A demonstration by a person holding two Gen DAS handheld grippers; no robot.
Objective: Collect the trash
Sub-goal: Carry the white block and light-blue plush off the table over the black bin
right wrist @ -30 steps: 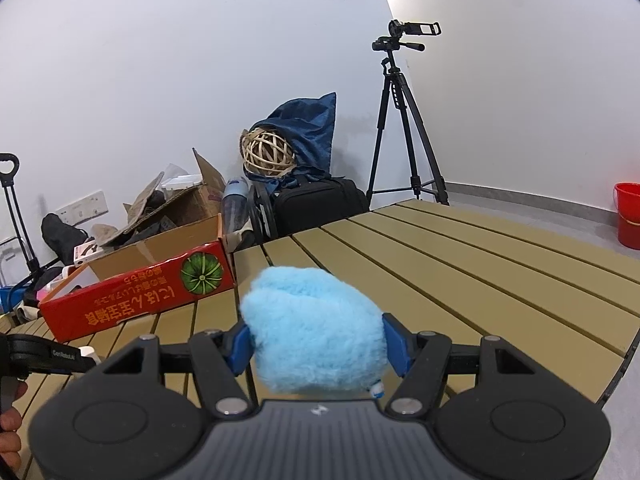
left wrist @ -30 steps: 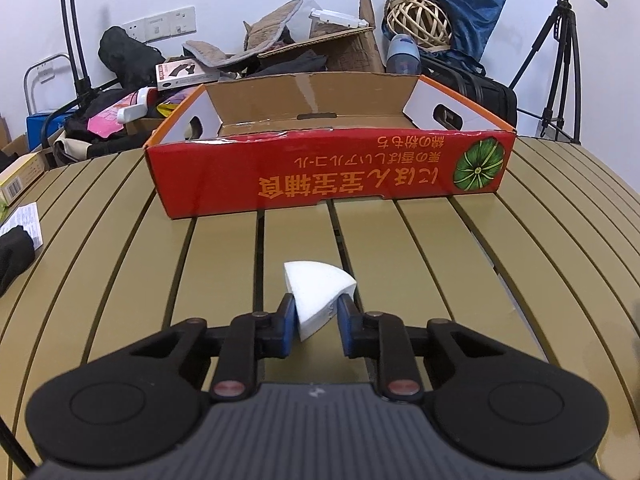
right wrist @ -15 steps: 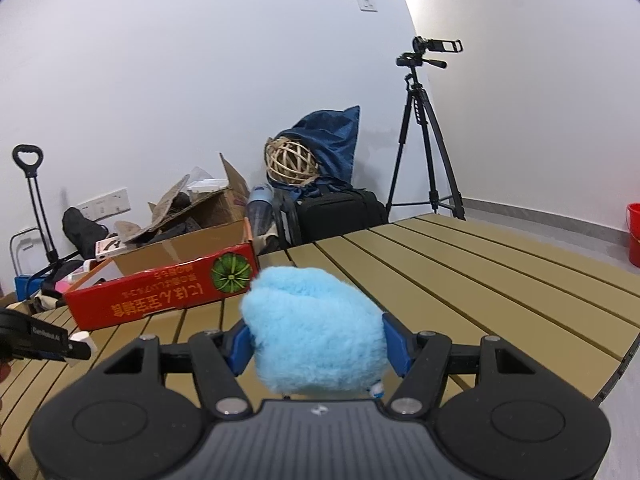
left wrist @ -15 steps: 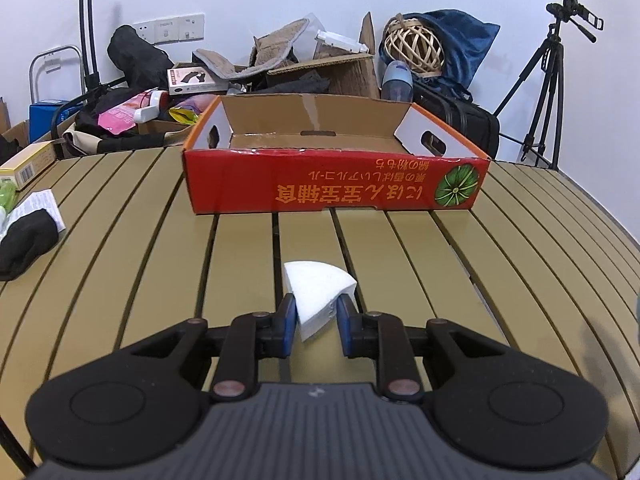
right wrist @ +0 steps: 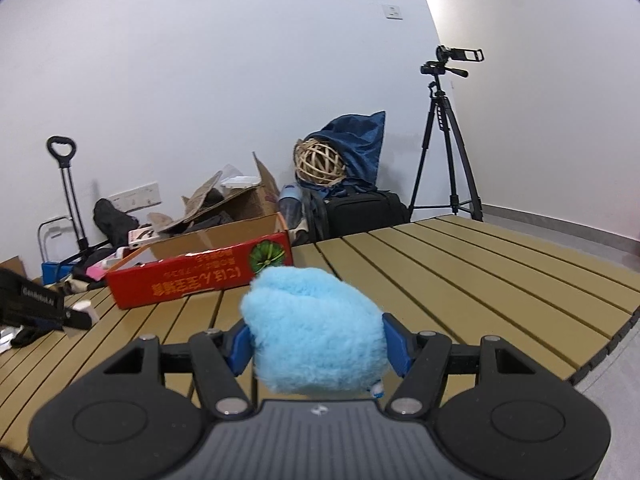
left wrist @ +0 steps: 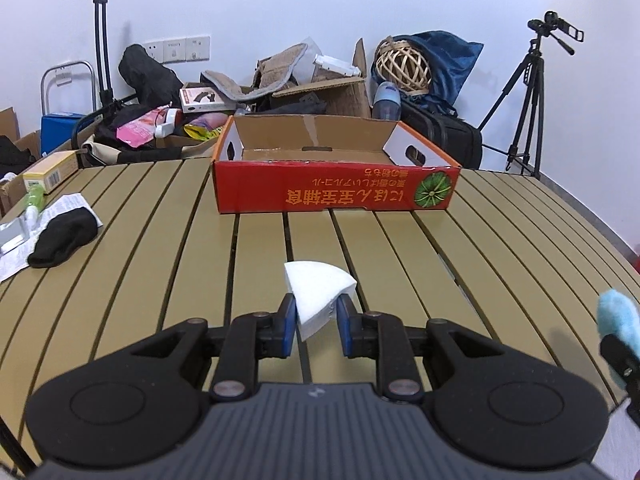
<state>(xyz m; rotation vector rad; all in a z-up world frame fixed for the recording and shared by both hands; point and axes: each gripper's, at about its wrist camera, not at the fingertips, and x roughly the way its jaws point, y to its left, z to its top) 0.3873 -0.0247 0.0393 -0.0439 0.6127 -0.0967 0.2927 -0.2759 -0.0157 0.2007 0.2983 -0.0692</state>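
Trash filled both claws. A white wedge-shaped foam piece [left wrist: 317, 295] sat pinched between the blue pads of the left gripper [left wrist: 316, 322], its narrow tip down between the jaws and its rounded edge sticking out forward above the slatted tan table [left wrist: 160, 280]. The jaws stood narrow, clamped on it. In the right wrist view, a fluffy light-blue ball [right wrist: 316, 330] bulged between the pads of the right gripper [right wrist: 318, 346], which stood moderately wide and pressed on both of its sides; the fluff spilled over the top and front of the jaws. The same blue fluff showed at the far right edge of the left wrist view.

Farther out on the table, to the left, a black sock [left wrist: 64, 242] lay on white papers [left wrist: 66, 204] beside a small green tube [left wrist: 33, 199].

Beyond the foam piece, near the table's far edge, an open red cardboard box [left wrist: 336, 196] with orange lettering and a green pumpkin picture stood straight ahead of the left claw, well apart from it. Behind the table, clutter was piled against the wall: a brown carton [left wrist: 332, 94], a wicker ball [left wrist: 404, 66] on blue cloth, a black bag [left wrist: 444, 136] and a camera tripod [left wrist: 528, 92] at the far right.
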